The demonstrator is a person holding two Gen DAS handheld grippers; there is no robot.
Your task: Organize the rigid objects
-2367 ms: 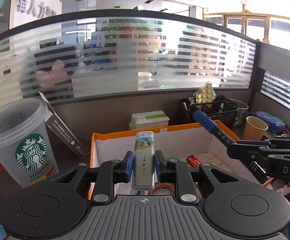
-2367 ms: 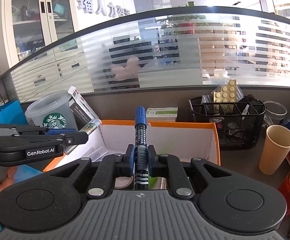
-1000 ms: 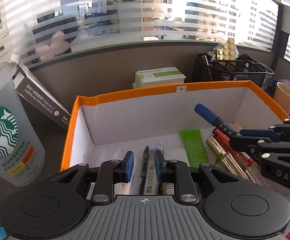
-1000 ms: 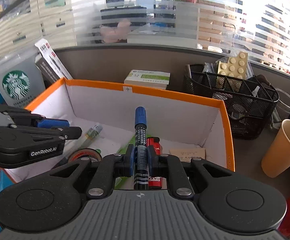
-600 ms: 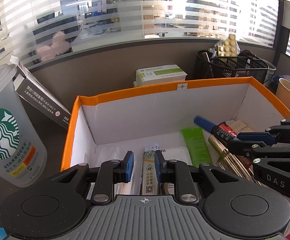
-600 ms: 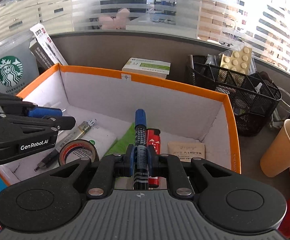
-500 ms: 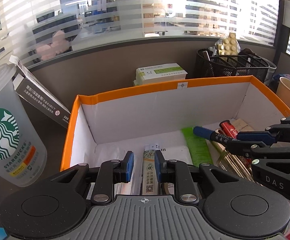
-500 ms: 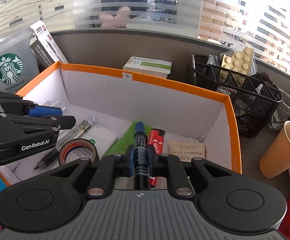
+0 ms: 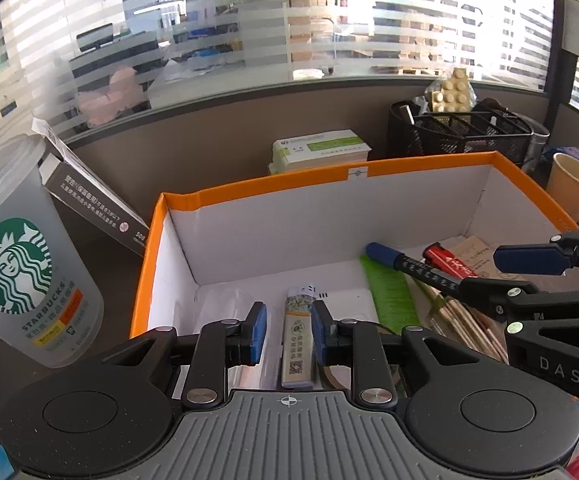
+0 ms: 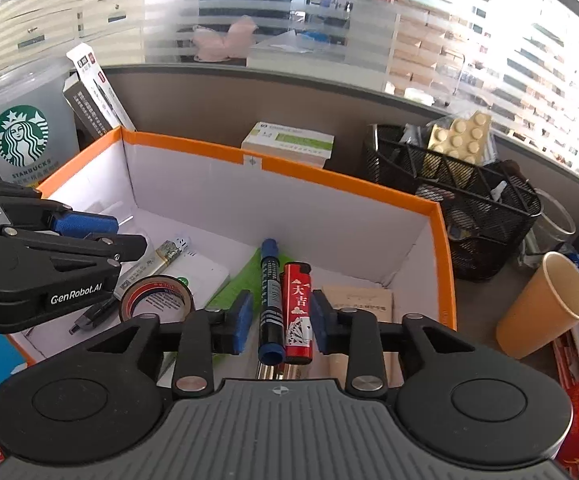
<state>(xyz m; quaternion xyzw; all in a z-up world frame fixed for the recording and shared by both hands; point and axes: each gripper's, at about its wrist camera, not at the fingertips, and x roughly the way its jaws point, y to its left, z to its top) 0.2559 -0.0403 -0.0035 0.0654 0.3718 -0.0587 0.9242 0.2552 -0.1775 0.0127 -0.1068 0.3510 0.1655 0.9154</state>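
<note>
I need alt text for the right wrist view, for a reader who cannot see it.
The open right gripper hovers over an orange box, with a blue marker and a red lighter lying side by side between its fingers. The left gripper reaches in at left, above a tape roll.

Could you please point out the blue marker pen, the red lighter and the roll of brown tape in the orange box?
blue marker pen point(image 10: 270, 296): right wrist view, mid-barrel.
red lighter point(image 10: 298, 312): right wrist view, printed body.
roll of brown tape point(image 10: 156, 297): right wrist view, front rim.
</note>
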